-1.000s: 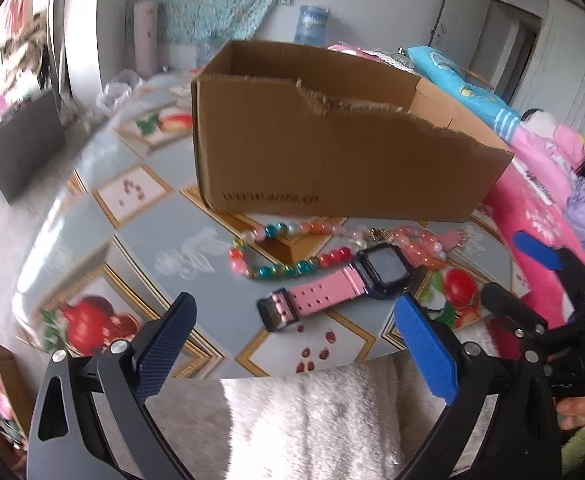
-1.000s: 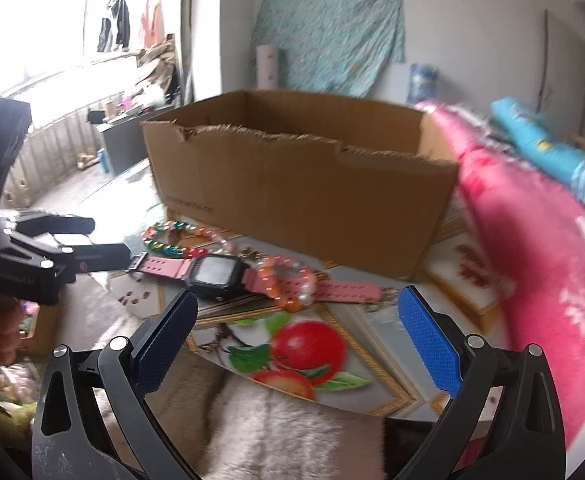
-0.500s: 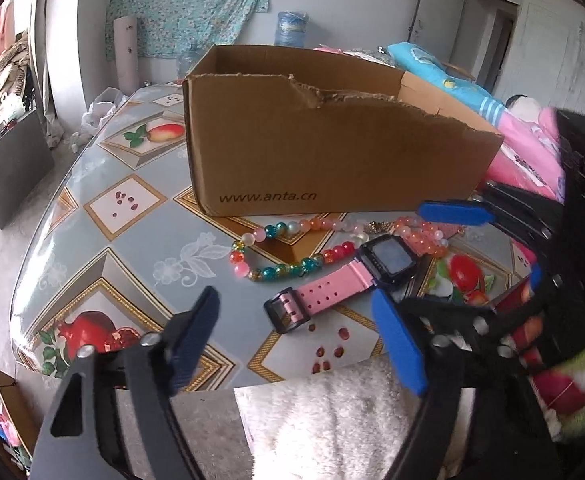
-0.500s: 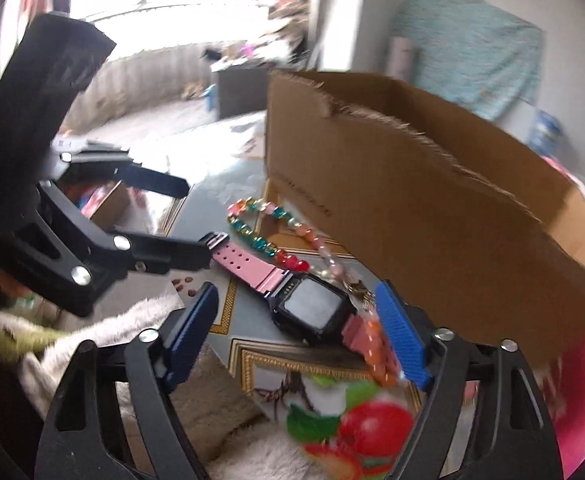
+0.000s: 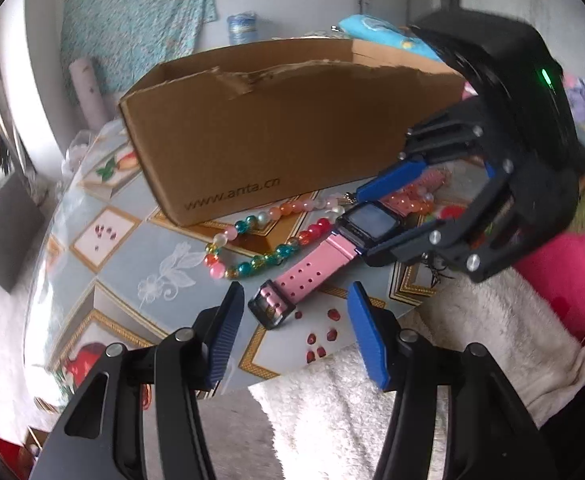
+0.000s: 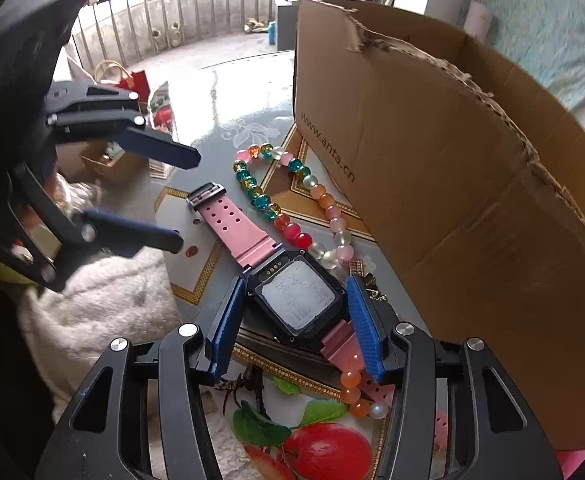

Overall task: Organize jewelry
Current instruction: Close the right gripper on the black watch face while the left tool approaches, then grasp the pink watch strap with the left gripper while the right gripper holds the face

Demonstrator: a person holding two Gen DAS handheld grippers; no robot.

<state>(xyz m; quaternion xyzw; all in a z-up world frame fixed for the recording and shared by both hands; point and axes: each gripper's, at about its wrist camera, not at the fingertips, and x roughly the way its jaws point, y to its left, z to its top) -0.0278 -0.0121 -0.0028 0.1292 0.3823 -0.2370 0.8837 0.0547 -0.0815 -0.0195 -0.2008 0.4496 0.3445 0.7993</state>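
A: While the pink watch (image 6: 292, 300) lies flat on the patterned surface (image 5: 124, 264), where do the right gripper's jaws stand?

B: The right gripper (image 6: 294, 316) has its blue pads on either side of the watch's dark case, close against its edges. Whether they press on it I cannot tell. The left-wrist view shows the same: one blue finger over the far edge of the case, the other at the near edge.

A: And the left gripper?

B: The left gripper (image 5: 292, 332) has its jaws spread, with nothing between them. It hovers just short of the buckle end of the strap (image 5: 276, 304), at the near edge of the surface.

A: Where are the beads?

B: A multicoloured bead bracelet (image 6: 276, 200) lies in a loop beside the strap, between the watch and the cardboard box (image 6: 452, 168). Its red and teal beads touch the strap near the case. A second string of orange and pale beads (image 6: 352, 392) lies across the strap's other half, close under the right gripper.

A: And the box?

B: It stands upright on the surface just behind the jewelry, its top edge torn and web-address lettering along its lower side. A white fluffy cloth (image 5: 372, 408) lies at the near edge of the surface.
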